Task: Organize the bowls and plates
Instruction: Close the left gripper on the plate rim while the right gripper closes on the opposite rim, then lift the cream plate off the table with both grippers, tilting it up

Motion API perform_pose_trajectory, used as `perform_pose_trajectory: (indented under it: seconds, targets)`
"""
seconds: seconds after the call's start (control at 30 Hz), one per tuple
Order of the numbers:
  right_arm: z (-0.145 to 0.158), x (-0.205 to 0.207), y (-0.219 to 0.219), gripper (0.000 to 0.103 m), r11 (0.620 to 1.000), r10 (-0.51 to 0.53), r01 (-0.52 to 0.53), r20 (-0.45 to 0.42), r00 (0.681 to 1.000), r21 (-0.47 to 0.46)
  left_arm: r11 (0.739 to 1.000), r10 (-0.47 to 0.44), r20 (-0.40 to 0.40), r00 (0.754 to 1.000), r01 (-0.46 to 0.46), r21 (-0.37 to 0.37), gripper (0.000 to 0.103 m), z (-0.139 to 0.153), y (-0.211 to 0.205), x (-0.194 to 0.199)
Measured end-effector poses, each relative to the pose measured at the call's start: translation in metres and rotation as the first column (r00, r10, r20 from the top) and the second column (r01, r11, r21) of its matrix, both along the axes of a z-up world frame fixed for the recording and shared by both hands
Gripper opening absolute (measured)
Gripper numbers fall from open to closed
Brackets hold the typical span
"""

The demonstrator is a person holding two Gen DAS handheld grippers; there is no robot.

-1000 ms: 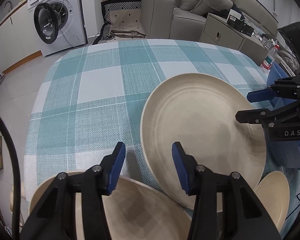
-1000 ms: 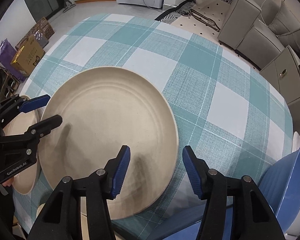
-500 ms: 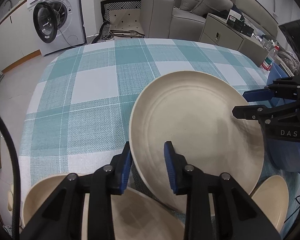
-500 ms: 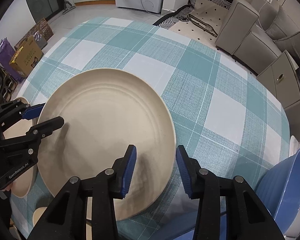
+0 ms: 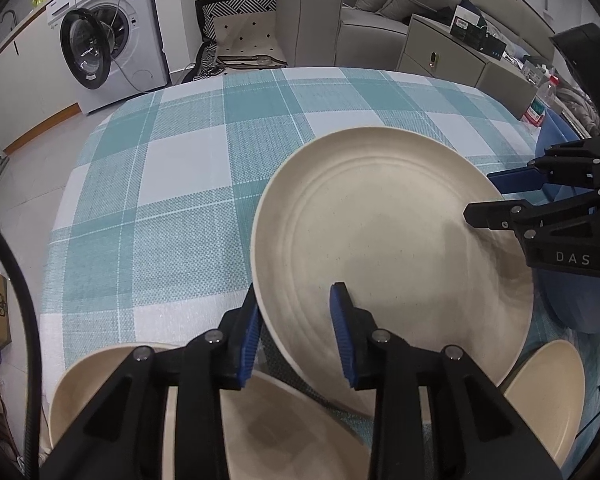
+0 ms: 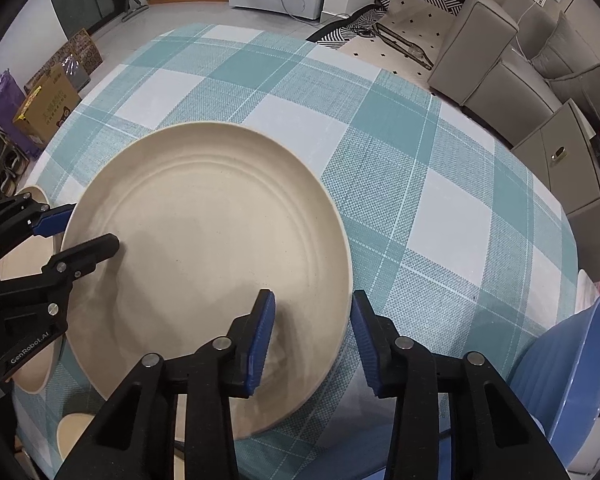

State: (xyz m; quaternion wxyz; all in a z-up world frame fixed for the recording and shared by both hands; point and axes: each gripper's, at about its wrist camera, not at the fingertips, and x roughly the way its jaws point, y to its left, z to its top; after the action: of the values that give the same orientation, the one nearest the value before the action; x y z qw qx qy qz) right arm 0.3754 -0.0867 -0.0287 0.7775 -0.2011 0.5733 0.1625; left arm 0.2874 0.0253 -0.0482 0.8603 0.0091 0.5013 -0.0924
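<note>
A large beige plate (image 5: 380, 240) (image 6: 204, 232) lies on the teal checked tablecloth (image 5: 172, 184). My left gripper (image 5: 296, 296) is shut on the plate's near-left rim, one blue pad against the outer edge and the other on the inside. In the right wrist view the left gripper (image 6: 92, 226) clamps that rim from the left. My right gripper (image 6: 313, 296) straddles the opposite rim and its jaws are closing: one pad hovers over the plate's inside, the other stands just off the edge. In the left wrist view the right gripper (image 5: 480, 196) reaches in from the right.
A beige bowl (image 5: 100, 380) and another beige plate (image 5: 284, 432) sit under my left gripper. A small beige dish (image 5: 548, 392) lies at the near right. A blue bowl (image 6: 572, 368) stands beside my right gripper. Beyond the table are a washing machine (image 5: 104, 40) and a sofa (image 5: 380, 4).
Both grippers have narrowed around the big plate's rim. The left one came shut on it and has held steady since. The right one's pads keep drawing together.
</note>
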Motion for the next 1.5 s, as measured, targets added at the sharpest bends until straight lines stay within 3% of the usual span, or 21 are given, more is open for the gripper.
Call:
perform_pose_trajectory:
  seconds: [0.1, 0.2, 0.97, 1.5]
  targets:
    - [0.001, -0.001, -0.002, 0.024, 1.0, -0.006, 0.006, 0.033, 0.999, -0.02, 1.0, 0.009, 0.012, 1.0, -0.009, -0.001, 0.031, 0.0, 0.001, -0.001]
    - [0.005, -0.001, -0.005, 0.021, 1.0, -0.014, 0.015, 0.059, 0.998, -0.012, 1.0, 0.021, 0.018, 1.0, -0.02, -0.018, 0.029, 0.0, 0.004, -0.001]
    - [0.029, -0.009, -0.01, 0.02, 0.998, -0.048, 0.042, 0.143, 0.989, 0.046, 0.997, 0.061, 0.077, 0.995, -0.057, -0.057, 0.027, 0.021, 0.007, -0.006]
    - [0.066, -0.028, -0.008, 0.02, 0.994, -0.059, 0.036, 0.225, 0.972, 0.108, 0.993, 0.094, 0.148, 0.985, -0.082, -0.083, 0.027, 0.047, 0.013, -0.022]
